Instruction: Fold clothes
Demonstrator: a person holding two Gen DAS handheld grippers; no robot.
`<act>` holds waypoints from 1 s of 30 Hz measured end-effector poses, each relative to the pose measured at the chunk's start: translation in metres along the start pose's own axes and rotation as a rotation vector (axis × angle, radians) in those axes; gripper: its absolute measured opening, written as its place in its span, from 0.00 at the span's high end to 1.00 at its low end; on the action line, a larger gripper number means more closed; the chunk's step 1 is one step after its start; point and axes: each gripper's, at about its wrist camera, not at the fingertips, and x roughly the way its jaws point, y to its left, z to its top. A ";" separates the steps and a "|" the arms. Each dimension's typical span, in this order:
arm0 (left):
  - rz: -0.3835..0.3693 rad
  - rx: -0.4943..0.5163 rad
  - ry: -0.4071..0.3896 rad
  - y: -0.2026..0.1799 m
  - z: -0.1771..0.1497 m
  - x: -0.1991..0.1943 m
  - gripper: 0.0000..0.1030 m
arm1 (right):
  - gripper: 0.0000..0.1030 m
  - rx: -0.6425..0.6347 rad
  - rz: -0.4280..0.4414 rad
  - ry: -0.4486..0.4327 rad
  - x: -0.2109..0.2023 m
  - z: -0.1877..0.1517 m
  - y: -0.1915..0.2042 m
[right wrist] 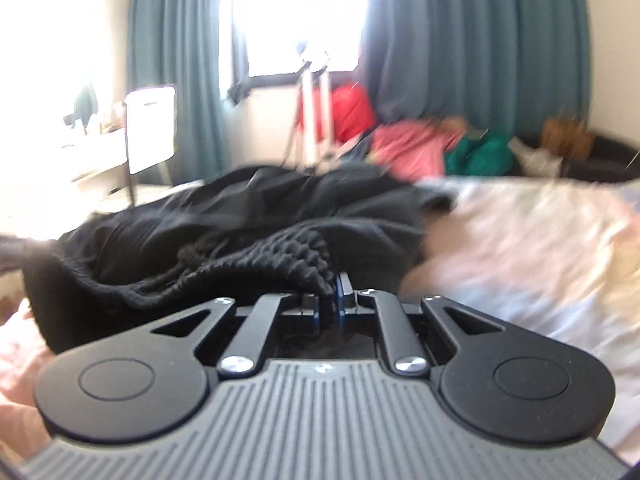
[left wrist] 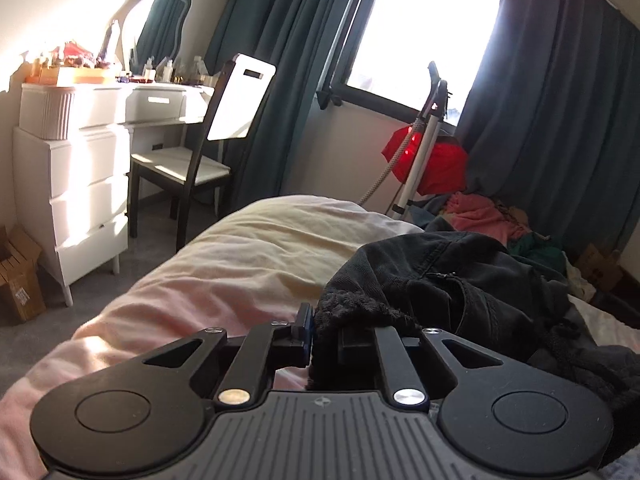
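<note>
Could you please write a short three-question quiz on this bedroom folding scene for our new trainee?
1. True or false: the left gripper is shut on the black knitted garment.
2. What does the right gripper pinch? A) the pale pink duvet B) the black knitted garment C) the teal curtain
3. Fill in: the dark-framed chair with the white back stands by the white ____.

Key: 1 true; 2 B; 3 dresser.
</note>
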 end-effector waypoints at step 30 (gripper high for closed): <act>0.182 0.641 0.052 -0.056 -0.063 0.015 0.31 | 0.88 0.135 0.041 0.212 -0.005 -0.041 -0.026</act>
